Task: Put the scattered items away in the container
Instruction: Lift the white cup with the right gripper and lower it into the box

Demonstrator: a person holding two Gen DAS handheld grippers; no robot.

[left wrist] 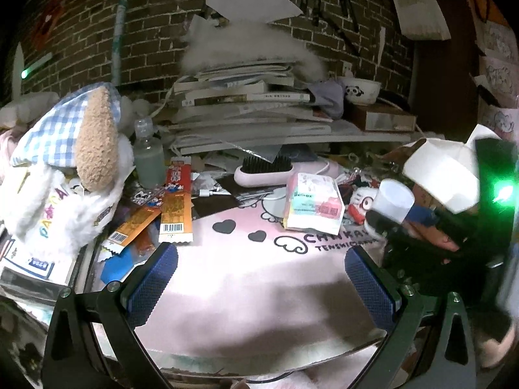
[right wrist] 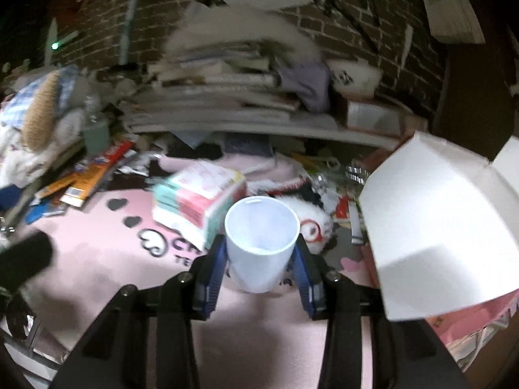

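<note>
One white plastic cup (right wrist: 261, 243) is in view. There is one pink-and-white soft pack of tissues (left wrist: 314, 202), one pink hairbrush with black bristles (left wrist: 264, 170) and one clear plastic bottle of pale liquid (left wrist: 148, 155). Three orange snack sachets (left wrist: 175, 217) can be made out, plus one red one (left wrist: 177, 175). One plush toy with a tan ear and blue checked hat (left wrist: 74, 155) sits at the left, and one small white-and-red plush (left wrist: 363, 206) lies by the tissues. One white bowl with a panda print (left wrist: 360, 89) stands at the back beside one stack of books and papers (left wrist: 246, 110); the volumes in it cannot be counted. One white open-flapped cardboard box (right wrist: 434, 227) is at the right. Two black hearts (left wrist: 223, 227) are printed on the one pink mat (left wrist: 253, 291).
</note>
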